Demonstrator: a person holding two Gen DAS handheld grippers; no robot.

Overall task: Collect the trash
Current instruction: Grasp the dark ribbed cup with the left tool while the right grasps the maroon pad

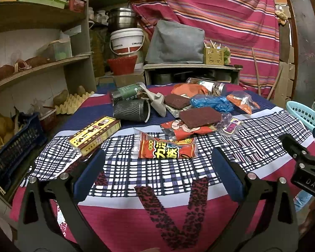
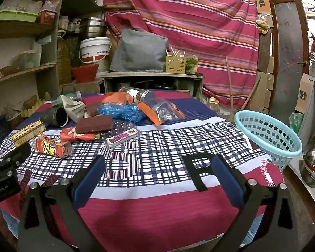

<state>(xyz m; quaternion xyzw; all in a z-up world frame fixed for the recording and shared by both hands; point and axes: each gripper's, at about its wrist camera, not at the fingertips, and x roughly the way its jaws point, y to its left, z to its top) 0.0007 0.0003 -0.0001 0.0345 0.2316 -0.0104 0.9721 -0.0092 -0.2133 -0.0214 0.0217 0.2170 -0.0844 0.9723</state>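
Left gripper [image 1: 157,172] nearest, fingers apart, empty, above checked tablecloth [image 1: 168,174]. Right gripper [image 2: 157,174] likewise spread, empty, over same cloth. Just ahead: red snack wrapper [image 1: 168,149], yellow box [image 1: 94,135] to left. Mid-table: brown scouring pad [image 1: 200,117], black cup [image 1: 132,110] on its side, blue plastic bag [image 1: 212,103]. Farther: jar [image 1: 208,84] lying down. Blue basket [image 2: 268,134] at table's right edge, apart from trash.

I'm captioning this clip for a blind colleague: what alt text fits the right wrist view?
The open right gripper hovers over a table under a plaid and red cloth, holding nothing. Snack wrappers, a blue plastic bag and a jar lie scattered at the far side, and an empty light blue basket sits at the table's right edge.
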